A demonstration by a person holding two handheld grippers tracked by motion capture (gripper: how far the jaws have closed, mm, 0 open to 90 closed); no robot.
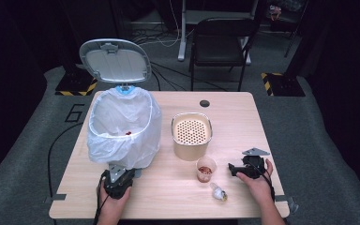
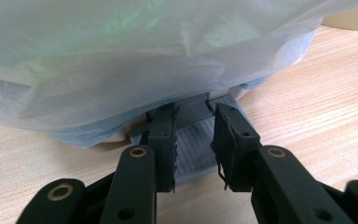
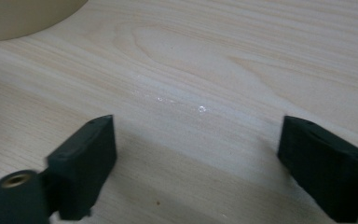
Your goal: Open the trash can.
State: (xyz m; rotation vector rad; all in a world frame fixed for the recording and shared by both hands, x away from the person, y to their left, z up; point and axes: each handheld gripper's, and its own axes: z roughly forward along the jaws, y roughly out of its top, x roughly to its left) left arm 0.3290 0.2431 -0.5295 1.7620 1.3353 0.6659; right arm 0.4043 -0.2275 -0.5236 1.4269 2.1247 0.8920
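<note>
A pedal bin lined with a white plastic bag [image 1: 122, 126] stands on the left of the wooden table [image 1: 168, 201], its grey lid [image 1: 115, 61] raised. My left gripper [image 1: 117, 180] is at the bin's foot. In the left gripper view its jaws [image 2: 196, 116] are nearly together and rest on the ridged grey pedal [image 2: 193, 144] under the bag [image 2: 144, 60]. My right gripper [image 1: 233, 169] lies at the right front and points left toward a small cup of red bits [image 1: 206, 168]. Its jaws [image 3: 196, 140] stand wide open over bare wood, with nothing between them.
A beige round container with a perforated top [image 1: 191, 136] sits mid-table, and its edge [image 3: 23, 18] shows in the right gripper view. A small crumpled wrapper [image 1: 218, 192] lies near the front edge. A black chair [image 1: 220, 37] stands beyond the table.
</note>
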